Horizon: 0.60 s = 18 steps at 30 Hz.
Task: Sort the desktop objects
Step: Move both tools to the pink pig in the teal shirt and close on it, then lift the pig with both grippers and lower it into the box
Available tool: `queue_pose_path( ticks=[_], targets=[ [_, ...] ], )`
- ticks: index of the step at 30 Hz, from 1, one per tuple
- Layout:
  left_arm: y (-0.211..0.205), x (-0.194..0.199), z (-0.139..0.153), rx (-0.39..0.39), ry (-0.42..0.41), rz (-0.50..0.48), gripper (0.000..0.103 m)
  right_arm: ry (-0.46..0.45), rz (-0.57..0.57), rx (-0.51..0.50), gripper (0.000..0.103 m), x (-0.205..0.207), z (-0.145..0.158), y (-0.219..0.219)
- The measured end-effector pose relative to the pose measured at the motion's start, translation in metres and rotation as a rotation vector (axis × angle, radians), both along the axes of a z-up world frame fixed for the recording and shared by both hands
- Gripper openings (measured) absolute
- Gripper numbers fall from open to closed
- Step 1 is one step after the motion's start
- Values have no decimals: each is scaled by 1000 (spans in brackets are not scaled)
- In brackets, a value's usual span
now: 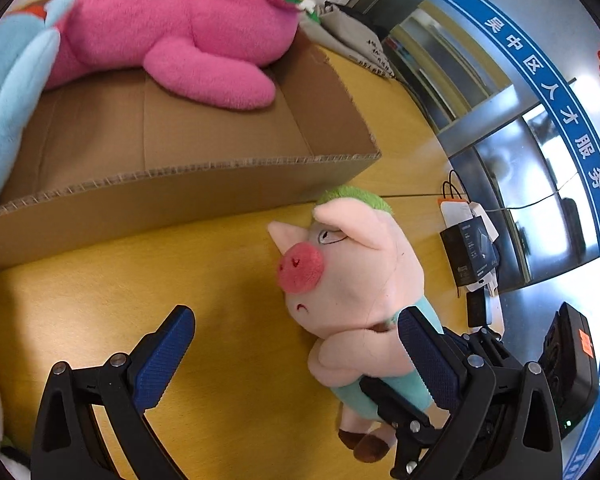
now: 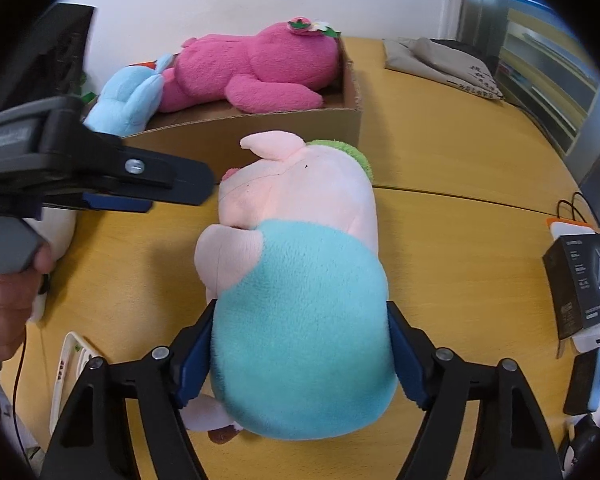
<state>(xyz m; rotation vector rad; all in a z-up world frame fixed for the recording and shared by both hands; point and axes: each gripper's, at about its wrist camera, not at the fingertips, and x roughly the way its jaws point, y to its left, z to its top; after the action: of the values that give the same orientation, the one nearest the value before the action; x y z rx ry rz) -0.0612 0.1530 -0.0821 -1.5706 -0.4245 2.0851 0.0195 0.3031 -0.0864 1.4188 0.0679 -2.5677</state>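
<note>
A pink pig plush (image 2: 300, 208) with a teal shirt and green cap lies on the yellow table (image 2: 460, 240), just in front of a cardboard box (image 2: 292, 132). My right gripper (image 2: 300, 310) straddles its teal body, with both blue pads against the sides. In the box lie a magenta plush (image 2: 256, 64) and a light blue plush (image 2: 128, 100). My left gripper (image 1: 296, 314) is open over the table beside the pig (image 1: 360, 264), its right finger against the pig's shirt. A hand holds that left gripper (image 2: 180, 196) to the left of the pig's head.
A black carton (image 2: 580, 284) and small dark items sit at the table's right edge. A grey cloth bag (image 2: 444, 60) lies at the back right. A dark monitor (image 2: 48, 48) stands at the back left. White objects (image 2: 72, 364) and a cable lie at the near left.
</note>
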Motion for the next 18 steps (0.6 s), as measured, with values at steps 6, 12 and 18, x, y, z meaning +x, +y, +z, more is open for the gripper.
queue_pose_path(
  ticks=[6,12,18],
  targets=[
    [3,1,-11,30,-31,-19,102,-2,126,-49,76,14,-1,-34],
    [3,2,-12,16,-1,-44,86,33,108,-31,74,23,0,-46],
    [-9,11,21,-46,99,-56,79,83,102,-65,68,33,13,-58]
  ],
)
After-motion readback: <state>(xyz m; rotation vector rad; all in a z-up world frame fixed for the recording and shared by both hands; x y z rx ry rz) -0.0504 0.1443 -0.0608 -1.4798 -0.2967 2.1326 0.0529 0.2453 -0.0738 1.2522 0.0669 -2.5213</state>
